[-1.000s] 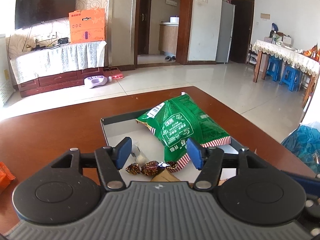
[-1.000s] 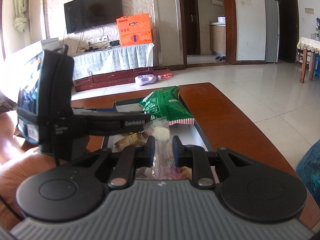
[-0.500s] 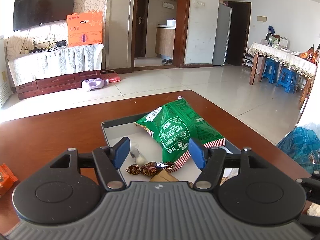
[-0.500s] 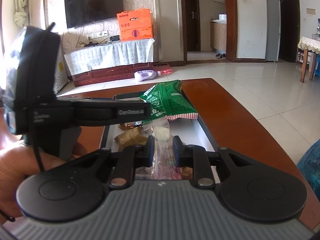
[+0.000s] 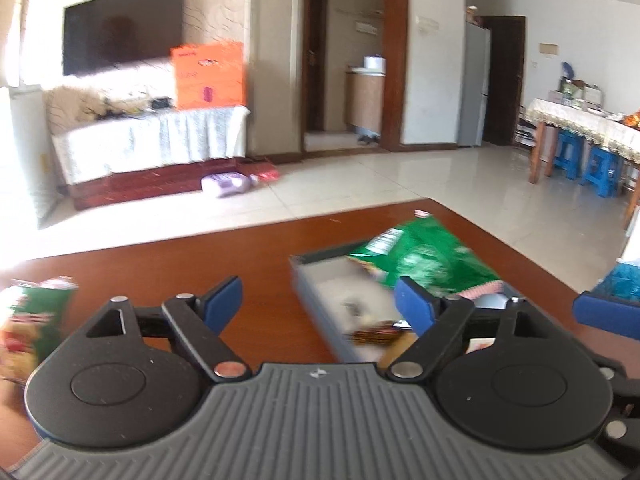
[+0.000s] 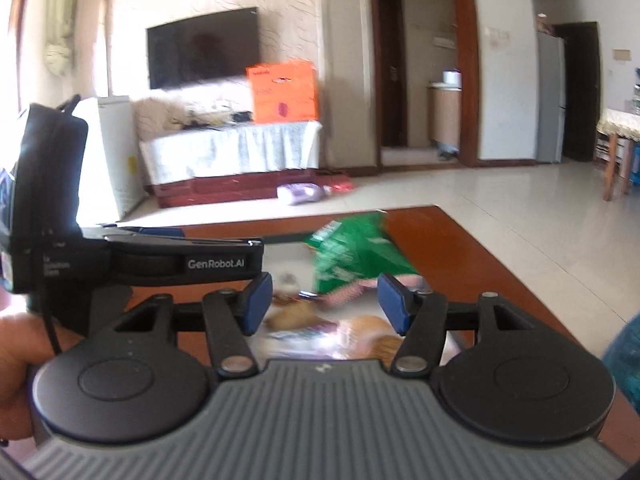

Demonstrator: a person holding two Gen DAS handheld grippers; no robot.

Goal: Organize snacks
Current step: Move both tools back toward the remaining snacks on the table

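A moment ago our right hand-held gripper [image 6: 324, 300] pinched a clear packet over the grey rectangular tray [image 5: 316, 312]; now its jaws stand wide and empty, so we judge that snack is delivered. Our left hand-held gripper [image 5: 318, 304], also wide and empty, has swung left over the reddish-brown wooden worktop [image 5: 160, 264] toward a green and red snack bag [image 5: 32, 320] lying well apart from the tray. The shiny green snack bag [image 5: 424, 260] leans on the tray's far corner, and the left unit crosses in front of the right one.
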